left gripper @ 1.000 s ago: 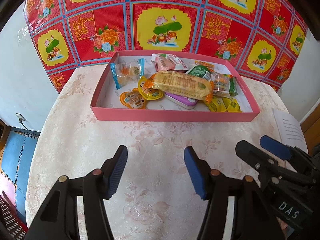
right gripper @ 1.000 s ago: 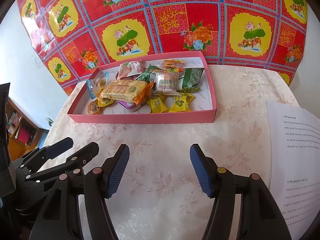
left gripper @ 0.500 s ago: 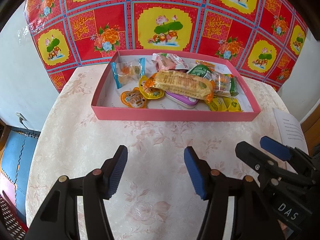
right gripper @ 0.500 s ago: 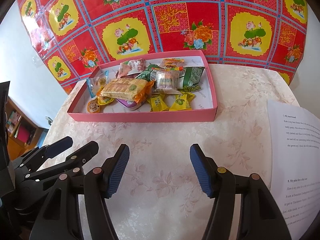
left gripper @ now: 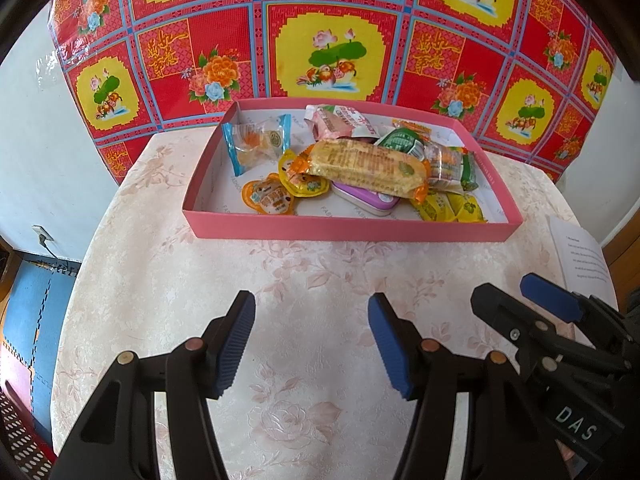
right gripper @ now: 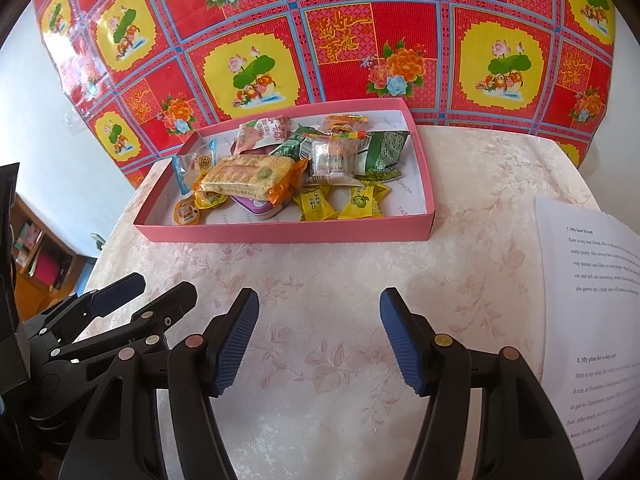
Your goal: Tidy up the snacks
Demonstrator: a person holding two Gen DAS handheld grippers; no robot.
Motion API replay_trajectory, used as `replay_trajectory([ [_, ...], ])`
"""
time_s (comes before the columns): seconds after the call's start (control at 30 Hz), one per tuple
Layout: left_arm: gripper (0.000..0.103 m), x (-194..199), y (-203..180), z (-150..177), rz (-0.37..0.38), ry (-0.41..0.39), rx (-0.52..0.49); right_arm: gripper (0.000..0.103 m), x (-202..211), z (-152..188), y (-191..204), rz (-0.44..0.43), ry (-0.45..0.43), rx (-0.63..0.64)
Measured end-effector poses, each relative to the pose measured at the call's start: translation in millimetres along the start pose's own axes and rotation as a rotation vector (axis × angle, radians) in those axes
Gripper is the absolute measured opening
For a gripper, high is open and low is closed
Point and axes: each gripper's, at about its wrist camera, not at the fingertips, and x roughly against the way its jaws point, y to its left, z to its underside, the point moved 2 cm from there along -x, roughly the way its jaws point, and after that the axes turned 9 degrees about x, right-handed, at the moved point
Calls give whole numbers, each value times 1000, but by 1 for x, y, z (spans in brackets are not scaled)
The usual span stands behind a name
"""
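A shallow pink box (left gripper: 352, 228) (right gripper: 280, 234) stands at the far side of the table, filled with several wrapped snacks. A long orange-yellow cracker pack (left gripper: 368, 166) (right gripper: 248, 176) lies on top of a purple tin (left gripper: 368, 200). Yellow candies (right gripper: 344, 202), a green pouch (right gripper: 384, 150) and jelly cups (left gripper: 268, 198) lie around it. My left gripper (left gripper: 312, 340) is open and empty, above the bare cloth in front of the box. My right gripper (right gripper: 320, 336) is open and empty beside it, to its right.
The round table has a pale floral cloth (left gripper: 280, 280). A printed sheet of paper (right gripper: 592, 300) lies at the right edge. A red and yellow patterned sheet (left gripper: 332, 40) covers the wall behind. A wooden shelf (right gripper: 36, 252) stands low at the left.
Both grippers have drawn back slightly from the box, which now sits a little farther off. Nothing was taken hold of or let go.
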Motion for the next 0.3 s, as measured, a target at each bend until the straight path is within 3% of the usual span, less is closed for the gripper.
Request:
replay_trajectory([
  [0.3, 62, -1, 4, 2, -1, 6, 6, 65, -1, 1, 1, 0, 2, 2],
])
